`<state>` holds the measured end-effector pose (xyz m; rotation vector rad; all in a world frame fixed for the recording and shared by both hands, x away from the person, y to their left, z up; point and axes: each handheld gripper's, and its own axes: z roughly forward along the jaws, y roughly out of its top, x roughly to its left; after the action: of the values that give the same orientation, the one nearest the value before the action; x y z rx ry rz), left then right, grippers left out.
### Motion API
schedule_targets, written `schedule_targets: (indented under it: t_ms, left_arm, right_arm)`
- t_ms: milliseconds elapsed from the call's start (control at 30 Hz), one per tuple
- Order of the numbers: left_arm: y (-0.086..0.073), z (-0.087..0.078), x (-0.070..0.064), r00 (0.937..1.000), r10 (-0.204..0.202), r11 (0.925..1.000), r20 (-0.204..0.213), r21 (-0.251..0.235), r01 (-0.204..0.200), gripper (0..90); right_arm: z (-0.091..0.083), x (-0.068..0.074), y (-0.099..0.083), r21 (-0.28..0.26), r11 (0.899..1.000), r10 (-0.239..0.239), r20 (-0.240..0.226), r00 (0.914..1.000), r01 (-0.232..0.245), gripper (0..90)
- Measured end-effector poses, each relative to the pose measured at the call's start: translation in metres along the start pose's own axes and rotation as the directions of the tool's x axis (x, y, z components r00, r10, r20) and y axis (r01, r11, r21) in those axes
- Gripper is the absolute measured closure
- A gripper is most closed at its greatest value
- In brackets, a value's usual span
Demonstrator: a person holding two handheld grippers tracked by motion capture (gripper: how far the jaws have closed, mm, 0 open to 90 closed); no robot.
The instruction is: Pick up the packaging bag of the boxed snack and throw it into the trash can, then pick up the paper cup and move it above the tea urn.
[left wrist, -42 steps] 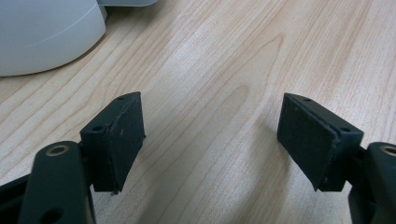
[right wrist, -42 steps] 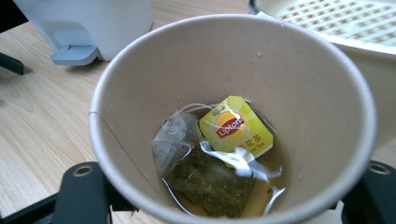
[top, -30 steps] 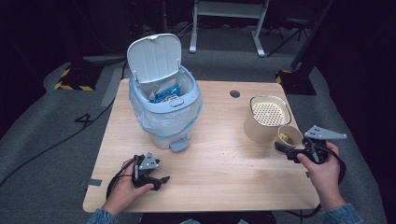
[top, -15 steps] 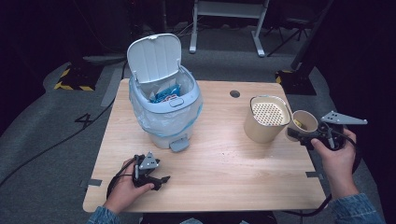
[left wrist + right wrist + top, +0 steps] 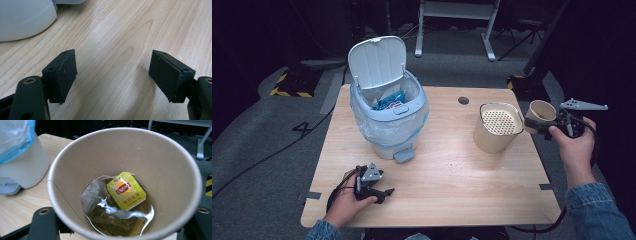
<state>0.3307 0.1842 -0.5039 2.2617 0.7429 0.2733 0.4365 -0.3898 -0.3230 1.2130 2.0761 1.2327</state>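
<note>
**Paper cup held off the table's right edge**

At the right of the high view, the right gripper [image 5: 536,123] has its jaws clamped on a tan paper cup [image 5: 541,112], held past the right edge of the light wooden table [image 5: 452,175], just beside a beige cylindrical strainer container [image 5: 495,127]. In the right gripper view, the cup holds a wet tea bag [image 5: 100,202], its yellow Lipton tag [image 5: 126,190] and a little liquid. At lower left, the left gripper [image 5: 379,192] rests low on the table, jaws wide apart and holding nothing, near a white pedal bin [image 5: 389,117] with its lid raised and a blue liner.
</note>
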Motion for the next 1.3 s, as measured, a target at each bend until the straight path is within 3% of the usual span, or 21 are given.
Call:
schedule_targets:
  t_ms: [200,500,767,1000,1133,1300]
  left_arm:
    - [0.0,0.0,0.0,1.0,-0.001,1.0,0.0,0.0,0.001,22.6]
    - [0.0,0.0,0.0,1.0,0.0,1.0,0.0,0.0,0.0,22.6]
    - [0.0,0.0,0.0,1.0,0.0,1.0,0.0,0.0,0.0,22.6]
    - [0.0,0.0,0.0,1.0,0.001,1.0,-0.001,0.001,-0.001,22.6]
    - [0.0,0.0,0.0,1.0,0.002,1.0,-0.002,0.001,-0.002,22.6]
    - [0.0,0.0,0.0,1.0,0.002,1.0,-0.002,0.001,-0.002,22.6]
  right_arm:
    - [0.01,-0.01,0.011,0.011,1.0,-0.017,0.007,0.9998,0.017,30.0]
    - [0.032,-0.014,0.015,0.088,0.995,-0.043,0.046,0.998,0.039,30.0]
    - [0.039,-0.011,0.021,0.148,0.983,-0.124,0.09,0.9882,0.11,29.9]
    - [0.045,-0.008,0.024,0.196,0.961,-0.228,0.156,0.961,0.196,30.0]
    - [0.047,-0.005,0.028,0.239,0.939,-0.294,0.179,0.9391,0.248,30.0]
    - [0.05,-0.002,0.032,0.267,0.921,-0.34,0.192,0.9204,0.285,30.0]
